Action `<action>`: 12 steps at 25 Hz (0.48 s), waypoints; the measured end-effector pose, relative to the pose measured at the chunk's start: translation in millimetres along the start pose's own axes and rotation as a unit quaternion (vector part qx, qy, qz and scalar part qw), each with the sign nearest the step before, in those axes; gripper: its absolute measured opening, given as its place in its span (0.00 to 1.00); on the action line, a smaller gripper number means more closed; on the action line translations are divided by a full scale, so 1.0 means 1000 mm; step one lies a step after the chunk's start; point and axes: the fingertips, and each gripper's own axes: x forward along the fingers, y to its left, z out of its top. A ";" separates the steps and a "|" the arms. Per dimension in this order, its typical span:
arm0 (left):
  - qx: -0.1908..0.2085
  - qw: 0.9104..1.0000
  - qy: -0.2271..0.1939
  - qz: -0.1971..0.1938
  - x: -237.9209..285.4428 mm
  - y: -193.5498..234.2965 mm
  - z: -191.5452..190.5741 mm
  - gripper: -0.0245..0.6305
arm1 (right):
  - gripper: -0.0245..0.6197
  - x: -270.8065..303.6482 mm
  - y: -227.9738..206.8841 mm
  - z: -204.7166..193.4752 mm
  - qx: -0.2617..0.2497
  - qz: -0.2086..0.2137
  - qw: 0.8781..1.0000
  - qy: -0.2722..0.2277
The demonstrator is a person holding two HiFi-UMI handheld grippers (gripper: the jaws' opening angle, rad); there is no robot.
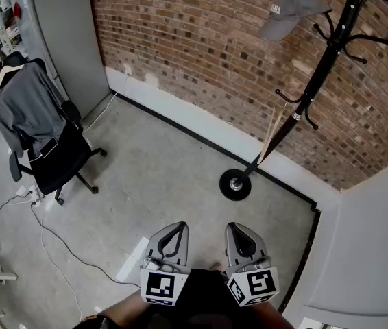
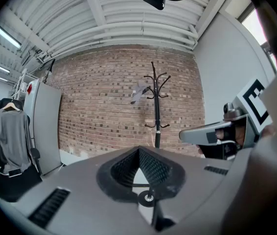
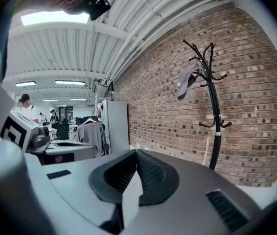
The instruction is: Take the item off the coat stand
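Where concrete floor (image 1: 160,163) meets brick wall (image 1: 201,40), a coat stand (image 1: 315,77) rises.

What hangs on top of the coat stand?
A grey cap hangs on one upper hook of the coat stand; the other hooks in view look bare. The cap covers its own hook, so how it is caught cannot be seen.
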 end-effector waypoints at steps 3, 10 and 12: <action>0.003 1.000 -0.019 0.005 -0.008 0.014 0.004 0.08 | 0.06 0.004 0.016 -0.001 0.001 0.007 1.000 0.007; -0.007 1.000 0.001 0.019 0.004 0.031 0.003 0.08 | 0.06 0.024 0.004 0.001 0.014 0.000 1.000 0.013; -0.003 1.000 0.005 0.026 0.014 0.037 0.003 0.08 | 0.06 0.037 -0.004 -0.001 0.019 0.005 1.000 0.013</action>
